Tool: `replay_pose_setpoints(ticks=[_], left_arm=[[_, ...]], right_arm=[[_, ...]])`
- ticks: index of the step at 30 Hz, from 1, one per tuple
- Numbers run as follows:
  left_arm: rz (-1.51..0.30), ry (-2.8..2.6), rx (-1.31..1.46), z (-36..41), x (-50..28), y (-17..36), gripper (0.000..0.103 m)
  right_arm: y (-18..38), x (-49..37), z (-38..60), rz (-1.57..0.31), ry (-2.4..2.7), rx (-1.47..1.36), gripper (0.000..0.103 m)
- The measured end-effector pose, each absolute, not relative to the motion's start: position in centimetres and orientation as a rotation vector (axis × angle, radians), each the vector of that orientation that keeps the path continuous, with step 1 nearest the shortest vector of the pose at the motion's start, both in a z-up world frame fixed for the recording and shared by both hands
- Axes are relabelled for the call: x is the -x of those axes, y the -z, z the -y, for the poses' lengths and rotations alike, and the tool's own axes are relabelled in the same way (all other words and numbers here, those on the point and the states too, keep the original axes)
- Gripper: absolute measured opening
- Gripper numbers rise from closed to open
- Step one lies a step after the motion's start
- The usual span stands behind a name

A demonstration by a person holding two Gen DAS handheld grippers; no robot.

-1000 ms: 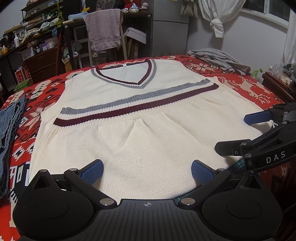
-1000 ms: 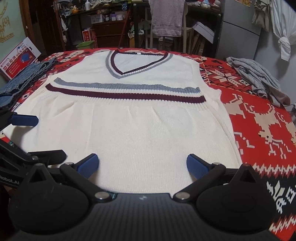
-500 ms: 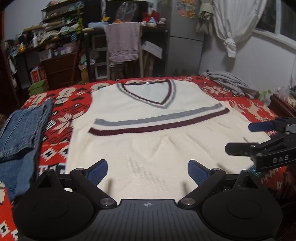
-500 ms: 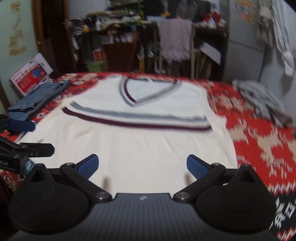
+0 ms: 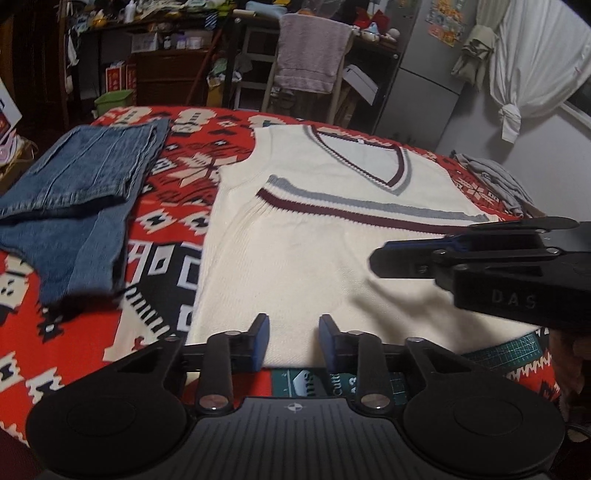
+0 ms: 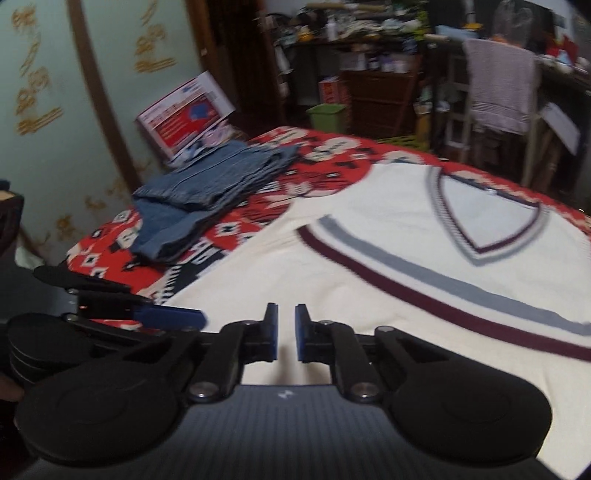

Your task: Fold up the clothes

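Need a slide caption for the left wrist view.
Left gripper, fingers narrowed, above cream vest hem; jeans alongside.

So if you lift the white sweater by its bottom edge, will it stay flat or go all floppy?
Probably floppy: the sweater is soft knit, lying limp with wrinkles near the hem. It likely sags and drapes from wherever it is pinched. It probably won't slide much, since the knit should cling to the woven blanket.

Cluttered dark shelving (image 5: pixel 155 33) is seen ahead, a towel-draped chair (image 5: pixel 310 55) beside it; a grey cabinet (image 5: pixel 424 85) and knotted white curtain (image 5: pixel 532 62) are set rightward.
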State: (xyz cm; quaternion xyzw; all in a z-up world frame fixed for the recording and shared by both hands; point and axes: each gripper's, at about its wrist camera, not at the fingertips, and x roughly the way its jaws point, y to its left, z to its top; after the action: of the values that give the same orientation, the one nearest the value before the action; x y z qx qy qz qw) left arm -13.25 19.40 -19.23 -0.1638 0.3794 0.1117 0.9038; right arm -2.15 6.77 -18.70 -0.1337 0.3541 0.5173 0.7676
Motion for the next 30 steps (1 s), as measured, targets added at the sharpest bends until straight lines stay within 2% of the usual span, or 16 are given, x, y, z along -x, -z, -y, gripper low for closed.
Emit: replay_pose_setpoints(ticks=[8,10,15,16,25,30], left_arm=[[-0.77,-0.226,0.391,-20.6,14.4,19.4,0.018],[-0.766,-0.229,0.406,-20.9,14.6,19.5,0.013],[-0.756,-0.223,0.439,-21.4,14.8,19.7,0.013],[-0.755,-0.224,0.435,-21.3,14.8,19.6,0.013],[-0.747,-0.225,0.451,-21.4,15.0,19.7,0.013],[-0.743,-0.225,0.45,-21.4,15.0,19.7,0.013]], right_arm=[[21.2,-1.0,-9.9,-0.854,-1.082,0.338,0.007],[21.4,-2.6,-10.2,-0.855,-1.047,0.331,0.001],[21.1,-4.1,-10.6,-0.847,-1.018,0.327,0.002],[21.0,-3.7,-10.7,-0.841,-1.026,0.336,0.004],[20.5,1.6,-12.3,-0.855,-1.245,0.424,0.005],[21.3,-1.1,-13.1,-0.841,-1.124,0.411,0.004]])
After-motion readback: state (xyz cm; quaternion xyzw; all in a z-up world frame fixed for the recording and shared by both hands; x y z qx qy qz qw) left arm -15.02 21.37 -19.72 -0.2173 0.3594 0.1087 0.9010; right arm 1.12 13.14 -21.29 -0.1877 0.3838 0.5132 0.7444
